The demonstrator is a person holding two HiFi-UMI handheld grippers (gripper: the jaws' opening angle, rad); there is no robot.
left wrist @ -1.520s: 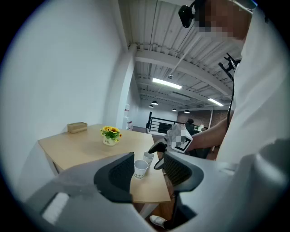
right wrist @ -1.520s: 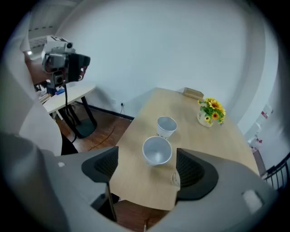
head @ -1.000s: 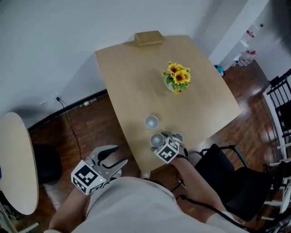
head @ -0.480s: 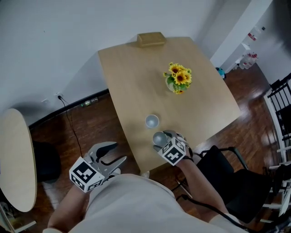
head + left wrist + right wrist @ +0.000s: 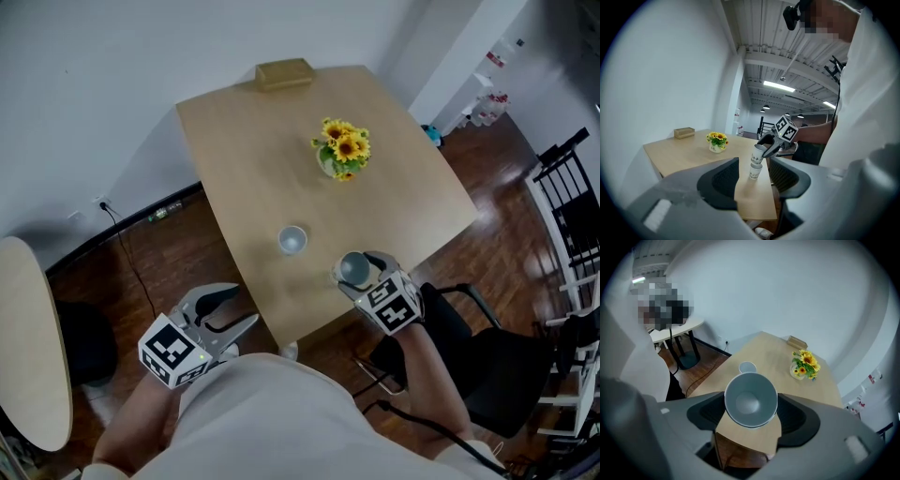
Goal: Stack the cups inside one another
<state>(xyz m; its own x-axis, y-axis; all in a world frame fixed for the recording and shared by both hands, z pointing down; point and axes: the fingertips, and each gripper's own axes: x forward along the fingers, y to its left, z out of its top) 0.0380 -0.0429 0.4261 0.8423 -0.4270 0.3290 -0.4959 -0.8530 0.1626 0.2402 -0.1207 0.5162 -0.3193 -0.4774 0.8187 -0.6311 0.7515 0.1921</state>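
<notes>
The right tool [image 5: 360, 272] is clamped on the side wall of one paper cup [image 5: 750, 400], which it holds clear above the worktop [image 5: 244, 159] with the mouth facing back along the jaws. A second cup [image 5: 292, 240] stands upright ahead of that tool, apart from it. That makes two cups. The left tool [image 5: 242, 307] hangs off the worktop's edge, jaws apart and empty. The cups look light, thin-walled and easily crushed, so a gentle pinch below the rim should suit.
</notes>
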